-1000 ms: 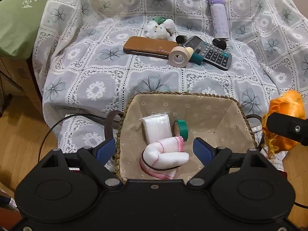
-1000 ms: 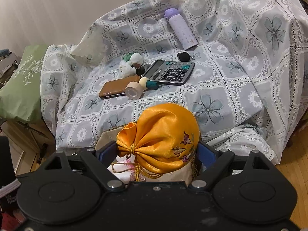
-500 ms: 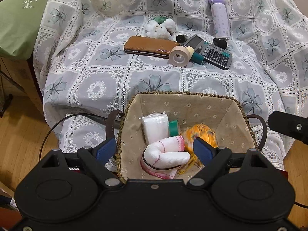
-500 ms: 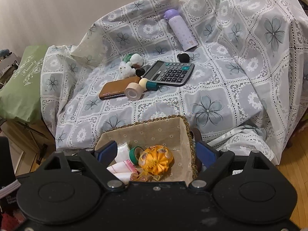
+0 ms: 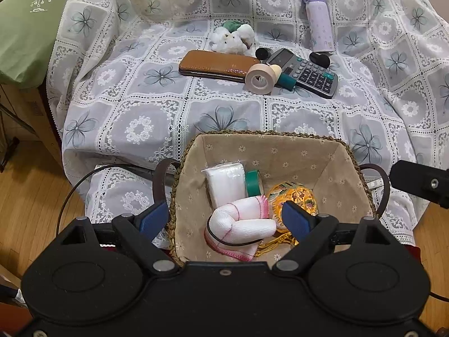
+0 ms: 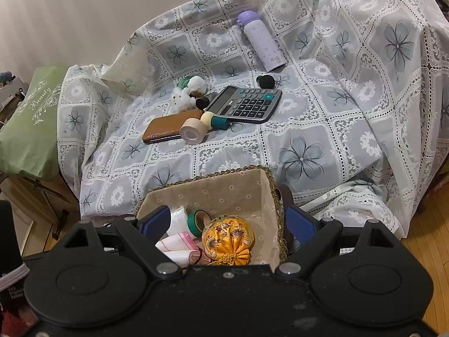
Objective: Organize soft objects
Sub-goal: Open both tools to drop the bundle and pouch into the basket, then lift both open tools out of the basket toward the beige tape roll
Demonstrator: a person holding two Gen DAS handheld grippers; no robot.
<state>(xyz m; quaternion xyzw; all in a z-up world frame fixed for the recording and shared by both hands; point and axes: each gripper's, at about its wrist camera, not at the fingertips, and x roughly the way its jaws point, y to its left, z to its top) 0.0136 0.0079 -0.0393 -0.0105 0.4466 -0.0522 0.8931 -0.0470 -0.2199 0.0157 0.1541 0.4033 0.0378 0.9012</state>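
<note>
The orange pouch lies in the lined basket beside a rolled white cloth (green tape behind). Above it, right gripper and left gripper both gape empty.

- We see a piece of furniture draped in a white lace cloth printed with grey-blue flowers; its shape under the cloth is hidden from us.
- Behind it we see a plain pale wall.
- We find a wooden plank floor in warm honey tones.
- A green cushion with white lettering sits at the left.
</note>
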